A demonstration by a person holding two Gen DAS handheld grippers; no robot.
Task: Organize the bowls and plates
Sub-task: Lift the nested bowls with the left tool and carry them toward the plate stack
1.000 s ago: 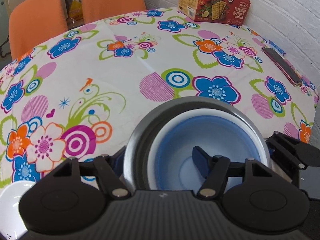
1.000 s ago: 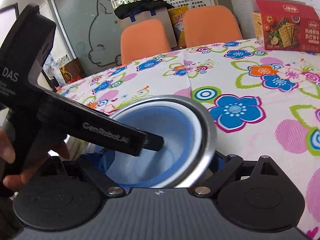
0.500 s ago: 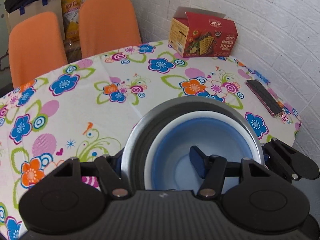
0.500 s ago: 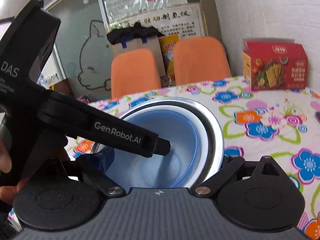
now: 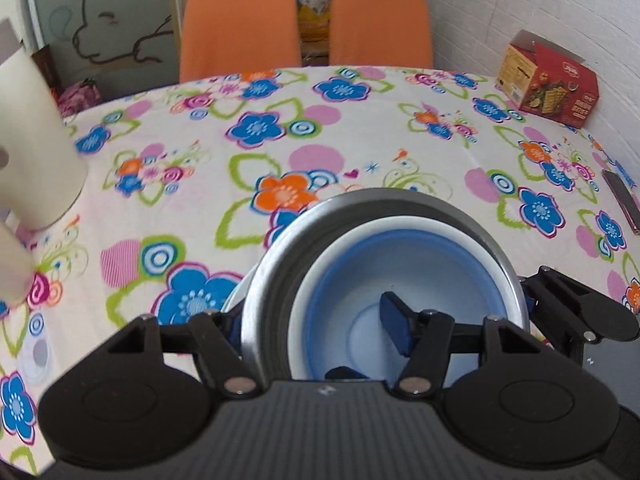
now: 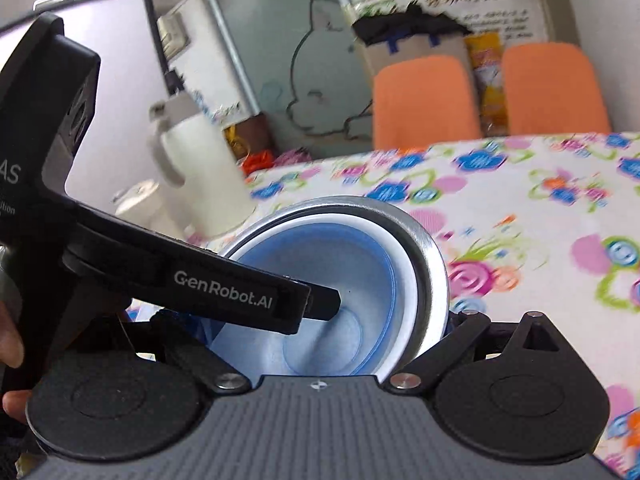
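Note:
A steel bowl (image 5: 276,280) with a white and blue bowl (image 5: 432,264) nested inside is held above the floral tablecloth (image 5: 280,136). My left gripper (image 5: 312,316) is shut on the stack's left wall, one blue pad (image 5: 394,328) inside and the other finger outside the rim. My right gripper (image 5: 560,304) stands at the stack's right rim. In the right wrist view the steel bowl (image 6: 432,264) and inner bowl (image 6: 340,264) tilt left between the right gripper (image 6: 308,320) fingers, which bear on the stack. The left gripper's finger (image 6: 320,300) reaches into the bowl.
A white jug (image 5: 32,140) stands at the table's left edge, with a small round clear item (image 5: 38,356) nearer me. A red cracker box (image 5: 548,84) and a phone (image 5: 622,200) lie at the right by the brick wall. Two orange chairs (image 5: 240,24) stand behind.
Both grippers have swung left with the bowl stack still held. The white jug has come into view; the red box has slid to the right edge.

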